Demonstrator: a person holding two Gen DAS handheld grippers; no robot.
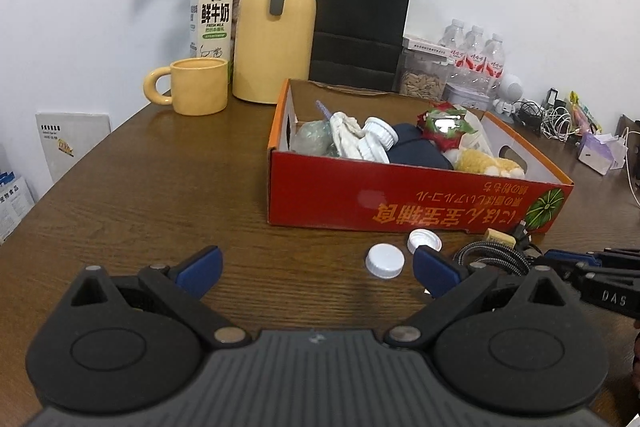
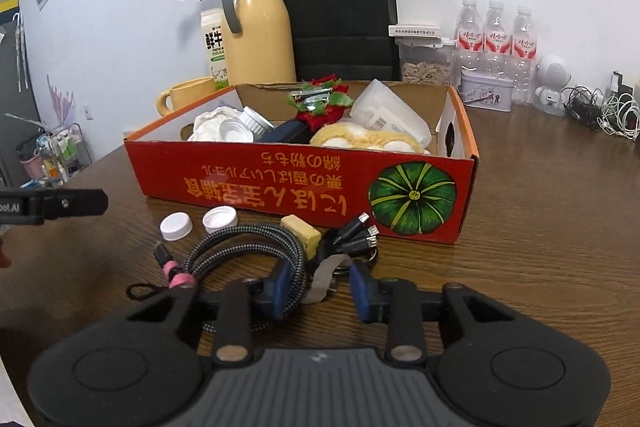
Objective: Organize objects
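Observation:
A red cardboard box [image 1: 400, 201] [image 2: 280, 183] stands on the wooden table, holding several small items. In front of it lie two white bottle caps [image 1: 385, 260] [image 2: 176, 225], a coiled braided cable [image 2: 248, 247] [image 1: 496, 259] and a yellow block [image 2: 302, 230]. My left gripper [image 1: 316, 273] is open and empty, low over the table, with the caps just ahead of its right finger. My right gripper [image 2: 324, 287] is partly open over the cable coil; its left finger rests against the braid, and nothing is clamped. Its tip shows in the left wrist view [image 1: 580, 261].
A yellow mug [image 1: 196, 91], yellow thermos [image 1: 276, 23], milk carton [image 1: 212, 15], black paper bag [image 1: 356, 15], dried flowers, a seed jar [image 2: 424, 63], water bottles [image 2: 496, 39], a tin and tangled chargers [image 2: 600, 109] line the back of the table.

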